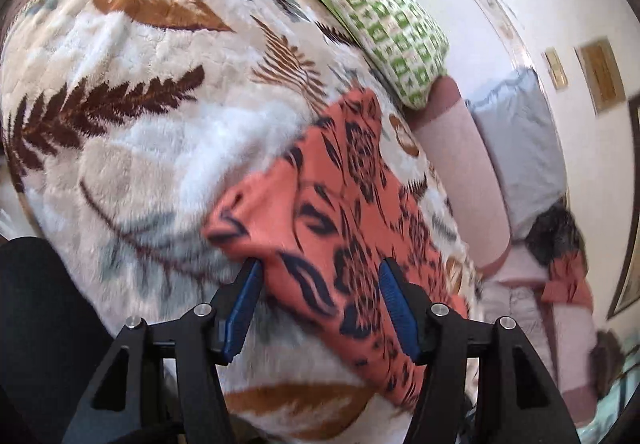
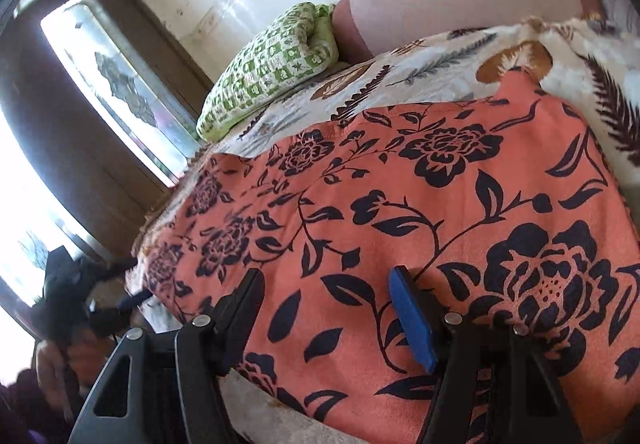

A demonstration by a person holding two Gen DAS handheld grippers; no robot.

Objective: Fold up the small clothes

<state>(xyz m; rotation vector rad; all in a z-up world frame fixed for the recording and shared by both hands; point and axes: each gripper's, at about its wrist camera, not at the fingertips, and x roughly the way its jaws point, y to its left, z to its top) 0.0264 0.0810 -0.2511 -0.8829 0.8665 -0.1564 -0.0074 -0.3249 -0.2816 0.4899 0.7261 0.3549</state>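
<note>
Coral cloth (image 1: 344, 212) between open left gripper (image 1: 320, 280) fingers.

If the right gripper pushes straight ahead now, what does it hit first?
Most likely the orange floral cloth: it fills the space between and ahead of the right gripper's open jaws. How near is unclear.

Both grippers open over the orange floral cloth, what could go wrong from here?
1. The left hand-held gripper straddles a raised fold of the orange floral cloth; closing may pinch several layers at once.
2. The fluffy leaf-print blanket lies directly beneath, so its pile could get caught too.
3. The right hand-held gripper sits over flat cloth, away from any edge; it may find nothing to grab.
</note>
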